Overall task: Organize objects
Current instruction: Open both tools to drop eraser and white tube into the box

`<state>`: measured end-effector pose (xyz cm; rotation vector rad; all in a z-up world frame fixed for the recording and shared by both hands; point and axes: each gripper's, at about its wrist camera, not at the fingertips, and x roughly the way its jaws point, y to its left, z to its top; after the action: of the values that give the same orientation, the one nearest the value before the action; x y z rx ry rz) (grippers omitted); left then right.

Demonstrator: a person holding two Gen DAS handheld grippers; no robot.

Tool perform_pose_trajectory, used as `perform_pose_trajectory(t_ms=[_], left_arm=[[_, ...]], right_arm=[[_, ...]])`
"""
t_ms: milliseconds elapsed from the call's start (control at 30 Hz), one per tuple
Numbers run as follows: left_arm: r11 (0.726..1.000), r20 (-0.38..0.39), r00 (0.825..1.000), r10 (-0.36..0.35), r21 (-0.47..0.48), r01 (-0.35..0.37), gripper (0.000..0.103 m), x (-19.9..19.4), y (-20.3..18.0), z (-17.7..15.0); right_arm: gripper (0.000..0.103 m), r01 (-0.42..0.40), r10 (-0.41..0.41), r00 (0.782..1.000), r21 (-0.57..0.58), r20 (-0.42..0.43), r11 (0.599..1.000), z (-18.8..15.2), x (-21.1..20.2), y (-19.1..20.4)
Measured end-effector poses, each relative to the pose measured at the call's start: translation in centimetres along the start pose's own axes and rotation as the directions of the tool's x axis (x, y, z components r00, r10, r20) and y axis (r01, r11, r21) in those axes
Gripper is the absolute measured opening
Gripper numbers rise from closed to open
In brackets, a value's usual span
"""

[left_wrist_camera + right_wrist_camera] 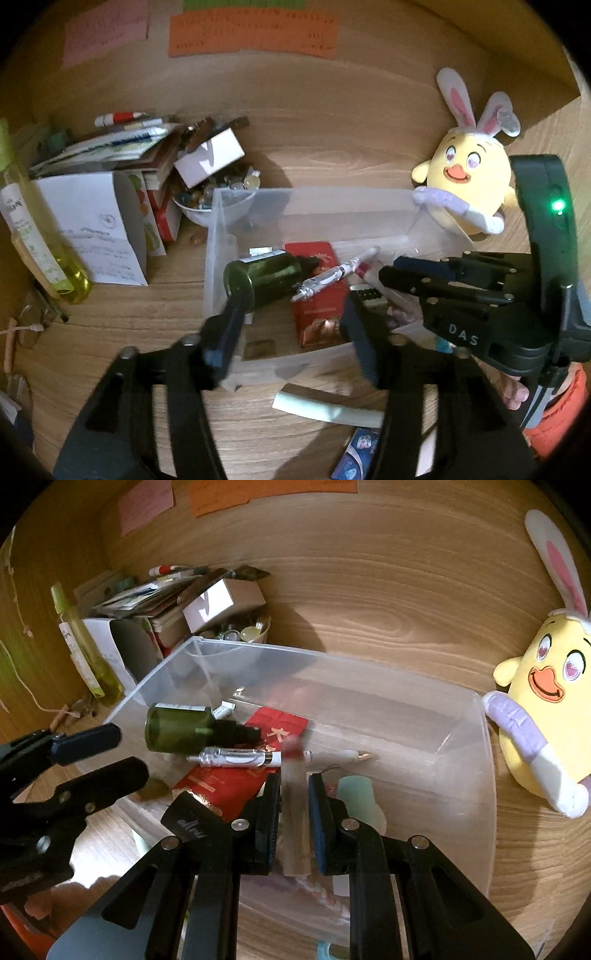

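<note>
Wood-grain counter (332,147) fills both views, with a wooden back wall carrying an orange paper note (255,35) and a pink paper note (105,31) at the top of the left wrist frame.

Nearest the lens in the left wrist view: left gripper (291,325), black, jaws spread with nothing between the pads, over the near wall of a clear plastic storage bin (332,195). Below it on the counter lie a white tube (325,408) and a blue card (356,458).

Right wrist view, lower centre: right gripper (294,794), jaws pressed narrowly on a slim translucent tube with a red cap (293,775). The tube is blurred and stands roughly upright between the pads, over the bin interior.

Bin contents, centre of both frames: a dark green glass bottle with a black cap (181,727) lying on its side, a silver-and-white pen (258,758) lying just in front of it, and a red flat packet (280,720) underneath both. A pale green item (354,786) sits to the right of the right gripper; I cannot tell what it is.

Beyond the bin, upper left: a white bowl of glass beads (214,199), a white cardboard box (208,157) tilted over it, stacked books and papers (110,147), and a yellow-green plastic bottle (40,236) leaning at the far left.

Right side: a yellow plush chick with rabbit ears (469,162) just beside the bin's right wall.
</note>
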<state>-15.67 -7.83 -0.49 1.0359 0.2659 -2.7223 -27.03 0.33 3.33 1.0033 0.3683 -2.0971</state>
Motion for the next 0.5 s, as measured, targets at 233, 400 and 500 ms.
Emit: perform_pose_trajectory(t_ms=[233,400,500], left_arm=[[1.0,0.04,0.999,-0.012,0.019,0.012,0.086,-3.0,-0.1,-0.5],[0.998,0.039,0.999,-0.027,0.053,0.025,0.096,-4.7,-0.5,-1.8],[0.996,0.007,0.999,-0.042,0.079,0.042,0.1,-4.7,-1.0,-3.1]], right_arm=[[0.033,-0.007,0.008,0.999,-0.008,0.048,1.0,-0.2,-2.8,0.4],[0.05,0.009,-0.006,0.994,-0.025,0.113,1.0,-1.3,-6.4,0.4],[0.06,0.022,-0.017,0.989,-0.031,0.145,0.999,-2.4,-8.2,0.2]])
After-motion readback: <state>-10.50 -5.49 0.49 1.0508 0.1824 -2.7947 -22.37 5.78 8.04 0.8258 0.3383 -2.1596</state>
